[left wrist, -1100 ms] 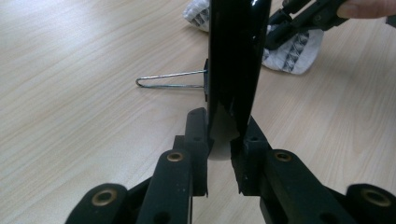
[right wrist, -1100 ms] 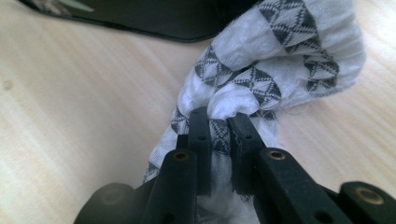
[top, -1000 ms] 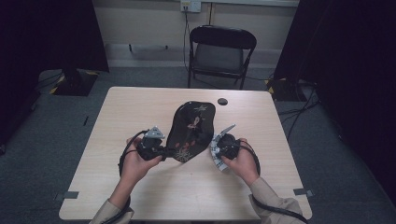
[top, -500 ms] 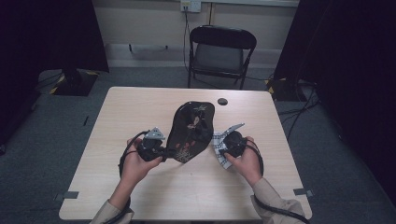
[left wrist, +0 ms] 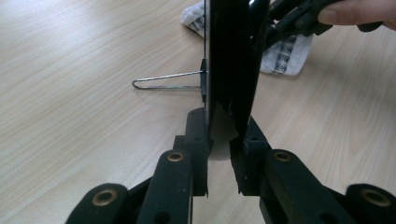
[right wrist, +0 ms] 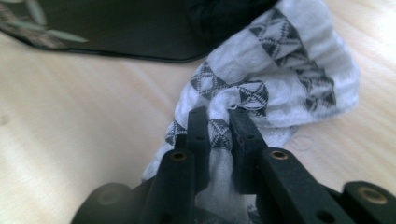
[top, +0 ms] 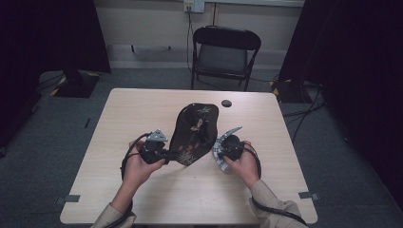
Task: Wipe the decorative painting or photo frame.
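Since a second ago the right gripper [top: 222, 151] has swung its white cloth with black triangle pattern [top: 224, 142] outward and up a little, so the cloth now arcs along the right edge of the black lacquered tray with floral decoration [top: 195, 133] rather than lying bunched against it; the left gripper [top: 167, 154] and the tray have scarcely shifted.

That tray stands propped on its edge near the middle of the pale wooden tabletop [top: 142, 109], leaning away from the person. The left gripper's fingers [left wrist: 198, 140] are nearly closed, pinching the tray's thin lower rim between them — a thin wire stand [left wrist: 163, 81] juts from the tray's back and rests on the wood. The right gripper's fingers [right wrist: 198, 135] are clamped on a fold of the cloth [right wrist: 280, 70], which spills beyond them onto the tabletop, just beside the tray's dark edge [right wrist: 116, 42].

A small black round disc [top: 226, 103] lies near the far edge — well apart from both hands.
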{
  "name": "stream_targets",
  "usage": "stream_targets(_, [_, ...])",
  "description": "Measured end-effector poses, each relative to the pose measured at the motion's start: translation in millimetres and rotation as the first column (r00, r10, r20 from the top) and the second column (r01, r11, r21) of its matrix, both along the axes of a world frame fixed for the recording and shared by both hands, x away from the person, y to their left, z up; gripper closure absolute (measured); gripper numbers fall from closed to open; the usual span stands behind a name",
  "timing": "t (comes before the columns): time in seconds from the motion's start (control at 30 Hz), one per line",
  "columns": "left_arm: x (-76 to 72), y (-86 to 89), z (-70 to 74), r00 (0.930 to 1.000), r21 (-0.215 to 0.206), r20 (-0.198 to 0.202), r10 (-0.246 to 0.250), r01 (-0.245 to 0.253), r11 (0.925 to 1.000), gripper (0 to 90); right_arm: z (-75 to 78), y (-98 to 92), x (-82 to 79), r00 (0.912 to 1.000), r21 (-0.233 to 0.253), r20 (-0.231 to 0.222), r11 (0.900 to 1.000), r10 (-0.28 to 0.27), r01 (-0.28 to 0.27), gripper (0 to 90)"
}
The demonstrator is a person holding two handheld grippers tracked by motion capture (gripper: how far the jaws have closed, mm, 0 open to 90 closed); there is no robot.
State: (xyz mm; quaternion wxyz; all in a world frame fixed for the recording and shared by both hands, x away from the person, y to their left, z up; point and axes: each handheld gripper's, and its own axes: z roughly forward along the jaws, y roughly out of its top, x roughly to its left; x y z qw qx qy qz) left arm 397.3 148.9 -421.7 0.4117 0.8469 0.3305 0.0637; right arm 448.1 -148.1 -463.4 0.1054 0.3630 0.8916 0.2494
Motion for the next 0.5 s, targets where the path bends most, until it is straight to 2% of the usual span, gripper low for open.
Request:
stream_targets(0.23, [-0.4, -0.3, -0.1, 1.0, -0.002, 0.0, 0.002, -0.002, 1.0, 78.4, 2.2, 8.7, -12.2, 0.9982, 0.014, -0.02, 0.998, 0.057, -0.057, 83.9])
stream_targets(0.5, [-1.0, -0.8, 0.1, 1.0, 0.004, 0.004, 0.003, -0.003, 1.0, 78.4, 6.6, 23.2, -30.0, 0.9912, 0.031, -0.028, 0.991, 0.129, -0.128, 84.2])
